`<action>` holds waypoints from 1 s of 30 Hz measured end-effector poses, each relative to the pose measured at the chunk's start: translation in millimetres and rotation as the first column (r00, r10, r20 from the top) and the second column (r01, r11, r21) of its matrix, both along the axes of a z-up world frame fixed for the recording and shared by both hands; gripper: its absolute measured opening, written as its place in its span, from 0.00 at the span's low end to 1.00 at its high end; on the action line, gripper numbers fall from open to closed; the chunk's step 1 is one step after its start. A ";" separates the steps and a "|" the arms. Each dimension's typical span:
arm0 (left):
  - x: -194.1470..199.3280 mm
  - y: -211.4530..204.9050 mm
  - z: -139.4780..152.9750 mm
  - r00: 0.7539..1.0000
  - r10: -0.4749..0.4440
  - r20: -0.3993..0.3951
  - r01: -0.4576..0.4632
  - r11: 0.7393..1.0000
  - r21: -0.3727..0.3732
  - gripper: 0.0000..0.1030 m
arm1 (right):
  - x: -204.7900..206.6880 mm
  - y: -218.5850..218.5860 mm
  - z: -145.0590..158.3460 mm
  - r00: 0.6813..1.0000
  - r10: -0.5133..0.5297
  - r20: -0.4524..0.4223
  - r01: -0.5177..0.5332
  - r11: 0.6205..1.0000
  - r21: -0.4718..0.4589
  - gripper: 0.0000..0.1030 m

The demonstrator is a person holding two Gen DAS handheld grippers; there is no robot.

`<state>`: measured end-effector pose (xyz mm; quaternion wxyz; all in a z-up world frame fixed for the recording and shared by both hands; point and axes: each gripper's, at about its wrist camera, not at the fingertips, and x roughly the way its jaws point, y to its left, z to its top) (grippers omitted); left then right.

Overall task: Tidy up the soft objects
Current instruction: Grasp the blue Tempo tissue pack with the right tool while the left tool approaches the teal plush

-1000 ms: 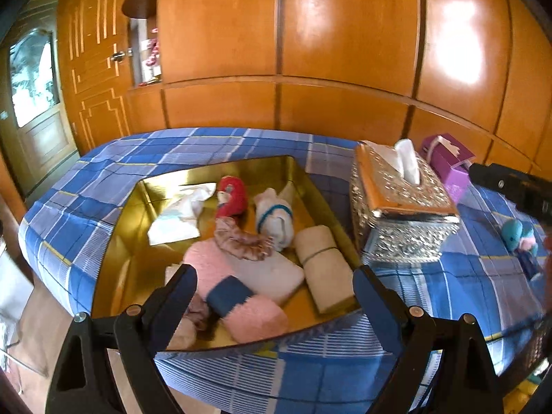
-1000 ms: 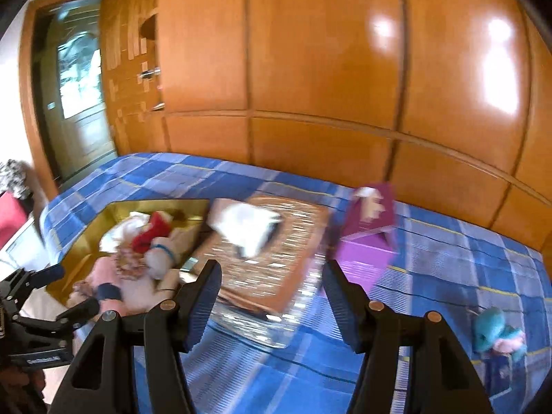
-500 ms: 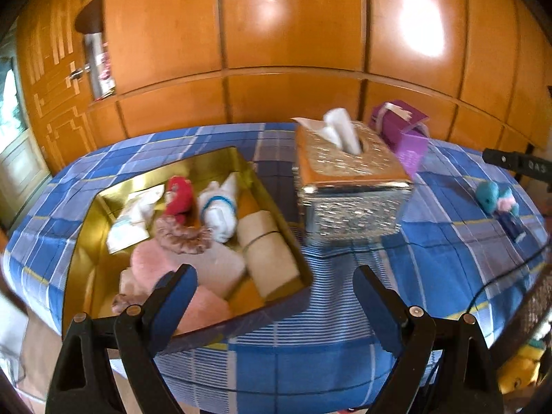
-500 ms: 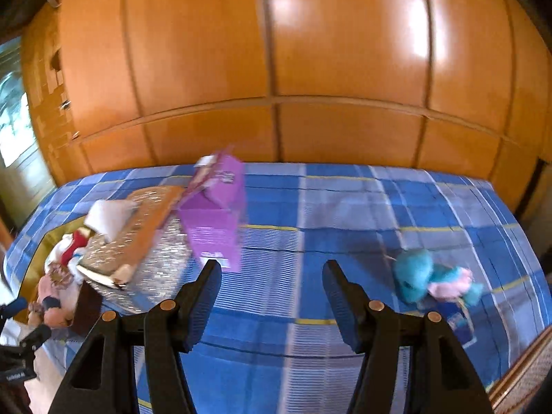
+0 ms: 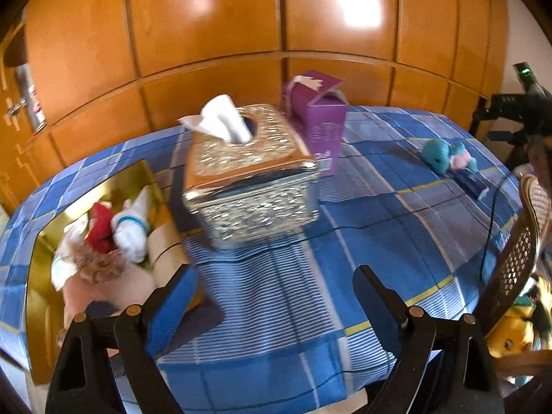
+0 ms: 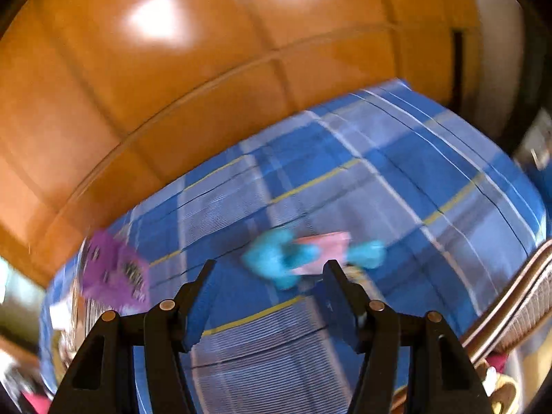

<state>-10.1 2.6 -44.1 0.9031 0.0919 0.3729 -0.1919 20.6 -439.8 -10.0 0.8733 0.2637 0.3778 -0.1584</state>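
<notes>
Blue plaid tablecloth [image 5: 379,214], woven. Gold tray [image 5: 38,296] at 8 o'clock, heaped with soft rolls. Embossed metallic tissue box [image 5: 248,186] centre. Teal plush toy [image 6: 276,258], blurred, just beyond right gripper [image 6: 270,286], jaws half apart, empty. Left gripper [image 5: 276,289] wide apart, empty.

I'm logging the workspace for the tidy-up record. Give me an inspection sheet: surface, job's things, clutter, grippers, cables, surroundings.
Surface: blue plaid cloth over the table.
Job's things: gold tray of soft items at left; teal and pink plush toy alone at right.
Clutter: silver tissue box; purple box behind it.
Grippers: left gripper open, empty; right gripper open, empty, toy just beyond it.
Cables: black cable across the cloth's right edge.
Surroundings: wooden panelled wall; wicker chair at right.
</notes>
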 end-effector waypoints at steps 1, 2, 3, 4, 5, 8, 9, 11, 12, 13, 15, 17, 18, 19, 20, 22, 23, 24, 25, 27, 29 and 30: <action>0.8 -5.3 0.3 1.000 -0.015 0.000 0.015 1.000 0.004 0.90 | -0.2 -9.9 -2.5 1.000 -0.019 -0.023 0.019 1.000 0.006 0.60; 2.4 -8.8 0.1 1.000 -0.026 -0.001 0.026 1.000 0.005 0.90 | 2.0 -20.1 -6.9 0.997 -0.026 -0.066 0.026 1.000 -0.003 0.60; 3.2 -14.1 0.3 0.999 -0.043 -0.004 0.043 0.999 0.008 0.90 | 4.5 -24.1 -10.5 0.995 -0.019 -0.096 0.018 1.000 -0.011 0.60; 3.7 -18.0 0.6 0.998 -0.055 -0.005 0.055 0.998 0.010 0.90 | 10.8 -28.8 -18.1 0.987 0.006 -0.160 -0.010 1.000 -0.022 0.60; 4.1 -23.8 0.2 0.998 -0.070 -0.007 0.070 0.997 0.015 0.90 | 14.7 -31.2 -23.1 0.980 0.032 -0.198 -0.038 0.999 -0.025 0.60; 4.7 -33.1 -2.4 0.995 -0.096 -0.017 0.097 0.995 0.027 0.90 | 32.0 -26.9 -45.3 0.920 0.168 -0.354 -0.192 0.981 -0.034 0.60; 5.1 -36.5 -3.8 0.994 -0.103 -0.023 0.104 0.994 0.031 0.90 | 36.6 -24.1 -51.9 0.896 0.189 -0.401 -0.228 0.972 -0.049 0.60; 6.1 -42.1 -5.9 0.993 -0.112 -0.033 0.114 0.993 0.037 0.90 | 48.7 -17.8 -69.1 0.830 0.236 -0.506 -0.311 0.948 -0.068 0.60; 6.4 -44.0 -7.0 0.993 -0.114 -0.035 0.116 0.993 0.039 0.90 | 51.2 -17.8 -74.2 0.813 0.242 -0.530 -0.324 0.944 -0.066 0.60; 6.8 -46.3 -7.4 0.992 -0.117 -0.038 0.119 0.992 0.041 0.90 | 55.9 -18.1 -81.1 0.791 0.244 -0.562 -0.335 0.940 -0.064 0.61; 8.0 -51.6 -6.7 0.991 -0.127 -0.043 0.129 0.991 0.040 0.90 | 63.7 -20.1 -92.6 0.749 0.244 -0.615 -0.353 0.934 -0.059 0.61; 8.7 -55.2 -5.8 0.989 -0.139 -0.045 0.140 0.989 0.039 0.90 | 70.8 -21.0 -100.0 0.724 0.261 -0.638 -0.367 0.929 -0.036 0.61; 9.1 -58.1 -5.4 0.988 -0.146 -0.046 0.148 0.988 0.039 0.90 | 72.8 -20.9 -103.1 0.712 0.266 -0.649 -0.370 0.929 -0.025 0.61; 9.4 -60.3 -5.1 0.987 -0.153 -0.048 0.155 0.987 0.040 0.90 | 73.0 -20.3 -107.0 0.691 0.276 -0.668 -0.375 0.927 -0.004 0.61; 9.5 -63.1 -4.9 0.985 -0.163 -0.051 0.165 0.986 0.041 0.90 | 73.4 -19.3 -111.0 0.669 0.288 -0.685 -0.385 0.923 0.012 0.61; 10.0 -69.8 -4.6 0.982 -0.183 -0.056 0.185 0.982 0.041 0.90 | 72.6 -16.1 -111.7 0.659 0.301 -0.689 -0.411 0.912 0.004 0.53; 10.6 -74.9 -4.4 0.979 -0.195 -0.059 0.198 0.979 0.043 0.90 | 70.7 -13.2 -111.5 0.655 0.309 -0.690 -0.428 0.904 -0.002 0.51; 11.0 -78.8 -4.2 0.977 -0.206 -0.060 0.208 0.977 0.044 0.90 | 68.7 -9.2 -109.4 0.657 0.317 -0.684 -0.440 0.898 -0.006 0.50; 11.0 -82.6 -3.3 0.975 -0.216 -0.058 0.219 0.975 0.048 0.90 | 65.9 -5.1 -104.8 0.668 0.326 -0.669 -0.448 0.894 -0.012 0.50; 11.8 -93.5 -1.5 0.968 -0.243 -0.054 0.246 0.967 0.059 0.90 | 57.0 2.8 -91.7 0.691 0.372 -0.620 -0.479 0.878 -0.007 0.50; 14.3 -102.7 -0.6 0.964 -0.260 -0.058 0.264 0.962 0.065 0.90 | 43.9 12.8 -71.7 0.717 0.429 -0.549 -0.518 0.855 -0.009 0.50; 17.1 -109.1 -0.9 0.960 -0.270 -0.070 0.274 0.960 0.063 0.90 | 39.6 13.8 -64.9 0.730 0.439 -0.525 -0.522 0.853 -0.013 0.50</action>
